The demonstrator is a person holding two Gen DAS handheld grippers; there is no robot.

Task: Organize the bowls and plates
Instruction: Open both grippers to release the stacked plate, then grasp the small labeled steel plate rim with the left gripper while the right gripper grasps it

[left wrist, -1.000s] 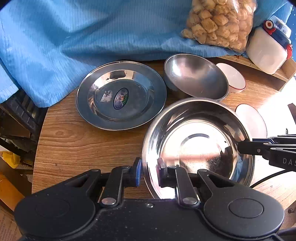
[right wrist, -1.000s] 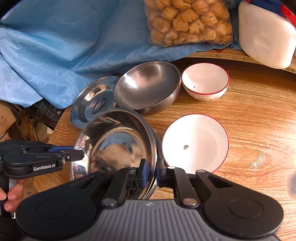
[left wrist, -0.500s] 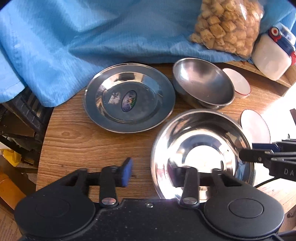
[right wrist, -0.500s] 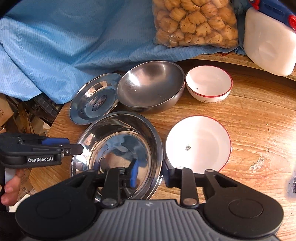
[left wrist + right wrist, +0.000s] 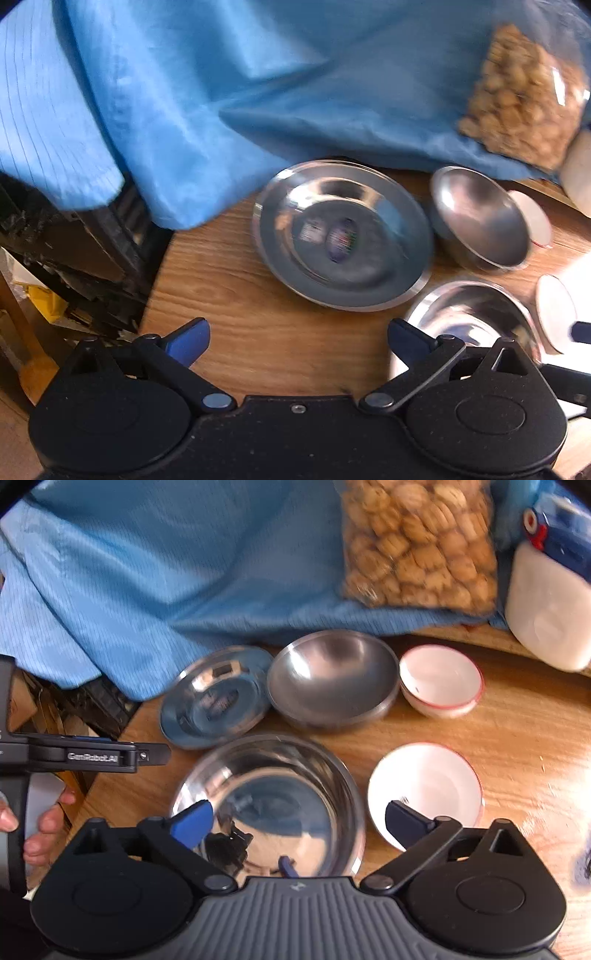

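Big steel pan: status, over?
Left gripper and right gripper jaws just opened, both empty. Big steel pan released on table. Nothing in the way.

Steel bowl (image 5: 273, 797): polished, mirror-bright metal. Rear bowl (image 5: 332, 679): brushed, duller metal. Table (image 5: 517, 738): glossy wood grain. Cloth (image 5: 166, 572), upper left: matt weave.

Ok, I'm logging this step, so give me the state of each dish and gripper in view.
Left gripper: open, jaws just opened, nothing between.
Right gripper: open, jaws just opened, released.
Large steel bowl: upright on table, empty.
Steel plate: flat, empty.
Deep steel bowl: upright, empty.
Small white bowl: upright, empty.
White plate: flat.
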